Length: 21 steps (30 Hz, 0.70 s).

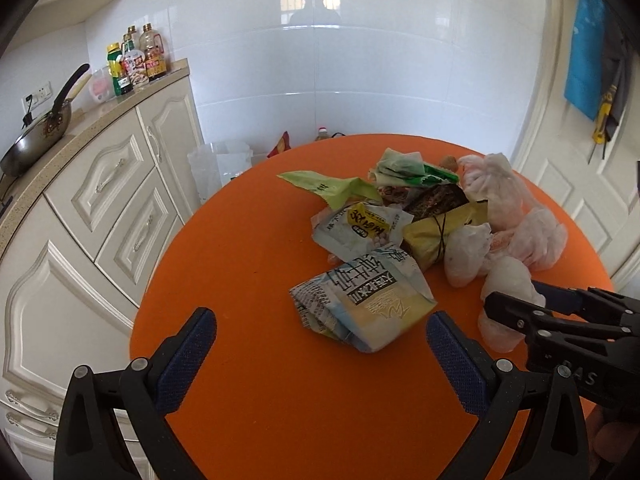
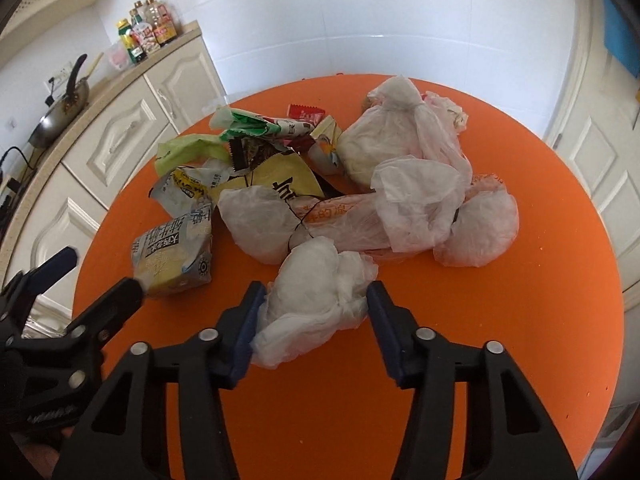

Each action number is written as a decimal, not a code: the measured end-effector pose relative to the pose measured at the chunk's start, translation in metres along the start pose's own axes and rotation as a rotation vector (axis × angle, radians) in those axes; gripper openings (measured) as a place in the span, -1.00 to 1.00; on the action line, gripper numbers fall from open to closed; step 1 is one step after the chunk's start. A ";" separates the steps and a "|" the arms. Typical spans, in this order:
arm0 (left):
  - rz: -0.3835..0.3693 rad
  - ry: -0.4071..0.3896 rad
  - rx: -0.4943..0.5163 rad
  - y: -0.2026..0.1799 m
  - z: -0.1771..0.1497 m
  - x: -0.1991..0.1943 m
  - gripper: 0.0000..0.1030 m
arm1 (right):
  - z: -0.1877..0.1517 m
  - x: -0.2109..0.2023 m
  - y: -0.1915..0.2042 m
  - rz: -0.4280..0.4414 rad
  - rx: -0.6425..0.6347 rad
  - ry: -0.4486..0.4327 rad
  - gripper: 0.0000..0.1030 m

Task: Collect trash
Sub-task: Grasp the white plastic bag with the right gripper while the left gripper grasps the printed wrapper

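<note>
A heap of trash lies on the round orange table. My right gripper has both blue pads against a crumpled white plastic bag at the near edge of the heap, shut on it. The same bag shows between the right fingers in the left wrist view. My left gripper stands open, its fingertips on either side of the near end of a crumpled blue and yellow snack packet, without touching it. That packet lies left of the held bag, with the left gripper open beside it.
Further back lie more knotted white bags, a yellow wrapper, green wrappers and a red sachet. Cream cabinets with a wok and bottles stand left. A clear bin is behind the table, a door right.
</note>
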<state>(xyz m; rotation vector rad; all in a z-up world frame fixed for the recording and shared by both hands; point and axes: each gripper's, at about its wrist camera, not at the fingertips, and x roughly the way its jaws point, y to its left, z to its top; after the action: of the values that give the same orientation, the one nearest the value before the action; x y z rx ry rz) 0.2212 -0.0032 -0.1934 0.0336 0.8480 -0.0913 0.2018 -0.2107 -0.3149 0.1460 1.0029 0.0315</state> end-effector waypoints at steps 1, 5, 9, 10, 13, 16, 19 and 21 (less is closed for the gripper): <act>-0.003 0.005 0.006 -0.002 0.002 0.004 0.99 | -0.001 -0.001 -0.004 0.005 0.005 -0.002 -0.03; -0.025 0.030 0.034 -0.014 0.002 0.022 0.99 | -0.007 -0.016 -0.023 0.009 0.045 -0.017 -0.04; -0.009 0.069 0.056 -0.024 0.004 0.048 0.99 | -0.009 -0.030 -0.034 -0.001 0.052 -0.034 -0.04; -0.004 0.079 0.055 -0.025 0.005 0.055 0.99 | -0.009 -0.032 -0.036 -0.001 0.056 -0.036 -0.04; -0.022 0.092 0.039 -0.028 0.006 0.067 0.91 | -0.011 -0.036 -0.042 0.005 0.062 -0.035 -0.04; -0.041 0.101 0.022 -0.026 0.005 0.071 0.63 | -0.014 -0.037 -0.044 0.009 0.064 -0.035 -0.04; -0.079 0.096 0.008 -0.025 0.001 0.067 0.58 | -0.018 -0.040 -0.048 0.022 0.067 -0.038 -0.04; -0.074 0.090 0.013 -0.025 -0.001 0.062 0.57 | -0.019 -0.042 -0.048 0.025 0.068 -0.042 -0.04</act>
<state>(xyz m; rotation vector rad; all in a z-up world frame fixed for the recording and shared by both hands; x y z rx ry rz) 0.2591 -0.0319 -0.2404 0.0184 0.9386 -0.1658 0.1610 -0.2598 -0.2968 0.2203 0.9609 0.0168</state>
